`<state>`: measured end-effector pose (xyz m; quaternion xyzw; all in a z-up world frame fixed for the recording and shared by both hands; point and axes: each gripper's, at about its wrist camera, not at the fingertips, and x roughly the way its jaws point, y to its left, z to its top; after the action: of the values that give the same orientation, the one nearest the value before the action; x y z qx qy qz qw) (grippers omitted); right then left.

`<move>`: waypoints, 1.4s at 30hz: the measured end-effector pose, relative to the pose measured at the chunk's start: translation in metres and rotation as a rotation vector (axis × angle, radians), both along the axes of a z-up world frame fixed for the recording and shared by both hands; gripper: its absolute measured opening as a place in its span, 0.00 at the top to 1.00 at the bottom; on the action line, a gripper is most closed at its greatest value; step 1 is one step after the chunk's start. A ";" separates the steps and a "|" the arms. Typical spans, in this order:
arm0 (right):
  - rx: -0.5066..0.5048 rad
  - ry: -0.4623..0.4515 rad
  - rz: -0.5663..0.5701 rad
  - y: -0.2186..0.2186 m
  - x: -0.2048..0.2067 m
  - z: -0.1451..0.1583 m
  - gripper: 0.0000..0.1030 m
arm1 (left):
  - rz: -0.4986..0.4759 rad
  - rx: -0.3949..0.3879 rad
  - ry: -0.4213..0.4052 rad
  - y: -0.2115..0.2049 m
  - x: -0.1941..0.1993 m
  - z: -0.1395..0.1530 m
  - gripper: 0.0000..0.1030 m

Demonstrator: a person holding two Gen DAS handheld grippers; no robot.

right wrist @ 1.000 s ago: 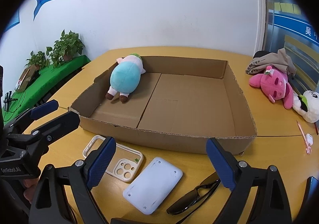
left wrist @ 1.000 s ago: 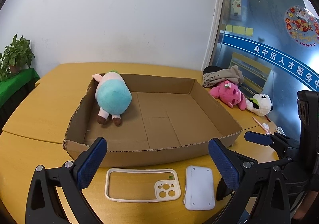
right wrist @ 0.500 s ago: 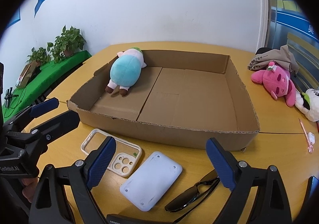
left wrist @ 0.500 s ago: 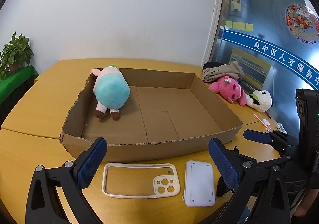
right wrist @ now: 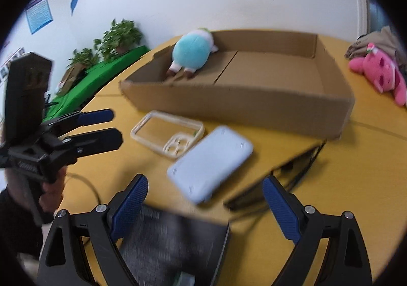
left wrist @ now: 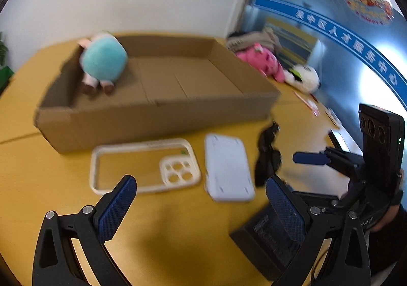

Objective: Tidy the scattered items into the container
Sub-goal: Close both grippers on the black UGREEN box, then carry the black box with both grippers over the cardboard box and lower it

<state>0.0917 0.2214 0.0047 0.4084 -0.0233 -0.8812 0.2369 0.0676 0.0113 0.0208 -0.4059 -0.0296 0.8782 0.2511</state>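
The cardboard box (left wrist: 157,113) sits on the yellow counter (left wrist: 178,230), open-topped, with low walls; 1 teal plush (left wrist: 104,61) lies in its far left corner and the remaining floor is bare. Just in front of its near wall lie 3 items in a row: a cream phone case (left wrist: 145,166), a white flat device (left wrist: 227,167) and black sunglasses (left wrist: 267,156). The left gripper (left wrist: 201,209) and right gripper (right wrist: 204,206) hover above the near counter, fingers wide apart, holding nothing. Pink plush (right wrist: 379,75) lies well right of the box.
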 end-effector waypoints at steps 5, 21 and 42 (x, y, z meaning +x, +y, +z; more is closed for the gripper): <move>0.036 -0.036 0.175 0.000 0.043 -0.013 0.10 | -0.170 0.051 -0.108 0.020 0.012 -0.023 0.00; 0.169 -0.061 0.270 -0.027 0.059 -0.050 0.10 | -0.349 0.129 -0.235 0.049 0.004 -0.051 0.16; 0.066 0.111 0.236 -0.036 0.053 -0.001 0.20 | -0.274 0.087 -0.010 0.024 0.001 0.019 0.28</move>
<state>0.1447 0.1852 0.0039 0.3667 0.0671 -0.8686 0.3264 0.0686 0.0351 0.0403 -0.3992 -0.0133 0.8316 0.3859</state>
